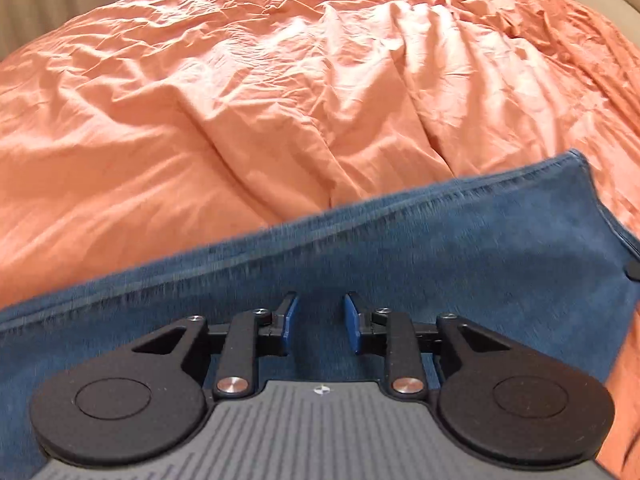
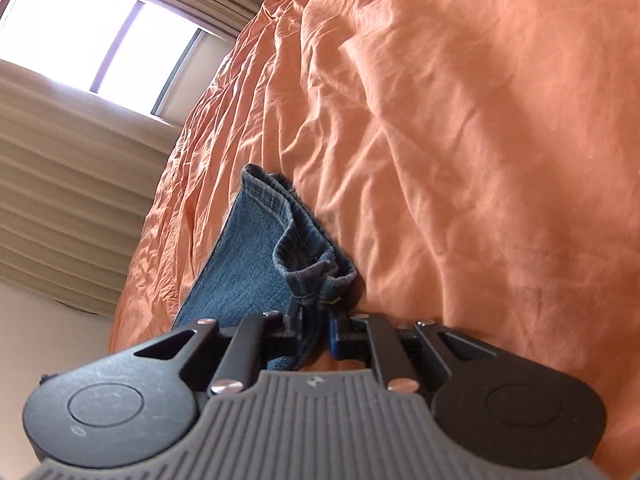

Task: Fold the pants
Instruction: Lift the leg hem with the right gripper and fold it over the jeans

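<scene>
From the left wrist, the left tool hangs with its jaws apart, holding nothing, just above the blue denim pants spread on the rumpled orange bedsheet. From the right wrist, the right tool pinches the pants' hem end. A fold looks under way; next, the left tool should grip the cloth beneath it.

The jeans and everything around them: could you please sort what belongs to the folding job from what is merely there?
Job:
jeans
left gripper, open above the denim
right gripper, shut on the jeans

Merely there:
orange bedsheet
window
curtain
</scene>
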Tool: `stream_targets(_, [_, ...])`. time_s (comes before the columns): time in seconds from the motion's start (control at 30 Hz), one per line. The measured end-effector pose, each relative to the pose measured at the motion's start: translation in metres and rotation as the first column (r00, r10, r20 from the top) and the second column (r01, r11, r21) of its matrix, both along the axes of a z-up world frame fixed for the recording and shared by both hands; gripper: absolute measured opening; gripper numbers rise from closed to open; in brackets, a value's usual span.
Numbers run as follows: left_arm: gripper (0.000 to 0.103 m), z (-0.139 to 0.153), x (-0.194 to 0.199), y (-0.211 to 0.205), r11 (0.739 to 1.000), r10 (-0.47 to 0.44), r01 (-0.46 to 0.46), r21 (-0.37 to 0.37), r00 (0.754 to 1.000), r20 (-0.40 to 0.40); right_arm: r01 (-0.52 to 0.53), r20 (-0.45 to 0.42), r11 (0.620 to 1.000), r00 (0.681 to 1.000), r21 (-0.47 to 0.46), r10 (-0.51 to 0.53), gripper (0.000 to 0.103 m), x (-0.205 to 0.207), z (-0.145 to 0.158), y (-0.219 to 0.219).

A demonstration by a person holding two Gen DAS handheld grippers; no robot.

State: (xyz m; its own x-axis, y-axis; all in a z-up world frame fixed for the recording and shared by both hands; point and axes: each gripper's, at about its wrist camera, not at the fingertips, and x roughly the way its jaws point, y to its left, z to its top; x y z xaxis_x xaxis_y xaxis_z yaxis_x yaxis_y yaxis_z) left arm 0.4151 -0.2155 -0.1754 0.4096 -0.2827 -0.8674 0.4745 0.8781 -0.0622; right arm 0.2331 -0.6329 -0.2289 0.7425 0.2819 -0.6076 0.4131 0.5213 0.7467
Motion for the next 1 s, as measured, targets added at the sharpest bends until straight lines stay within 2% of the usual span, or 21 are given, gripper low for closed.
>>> stream_targets(0.13, [0.023,-0.008,0.019,-0.014,1.000,0.012,-0.012,0.023,1.000,-0.019,-0.020,-0.006,1.000,1.000,-0.011,0.020,0.007,0.006,0.000,-0.002])
stream_targets(0.4, [0.022,-0.005,0.017,-0.013,0.999,0.035,-0.035,0.020,0.999,-0.008,-0.024,-0.035,0.998,0.999,-0.056,0.022,0.005,0.018,0.001,0.005])
stream_targets(0.57, [0.022,0.007,-0.020,-0.014,0.996,-0.035,0.033,0.078,0.999,0.024,-0.022,-0.048,0.992,0.999,-0.120,0.016,0.004,0.020,0.012,0.015])
stream_targets(0.8, [0.018,0.008,-0.089,-0.008,0.990,-0.105,0.102,0.097,0.994,0.022,-0.037,-0.022,0.973,0.999,-0.229,0.033,0.002,0.025,0.043,0.033])
stream_targets(1.0, [0.012,0.008,-0.132,0.009,0.996,-0.085,0.085,0.034,0.996,0.008,-0.059,0.027,0.947,0.997,-0.315,0.071,0.002,0.031,0.085,0.049])
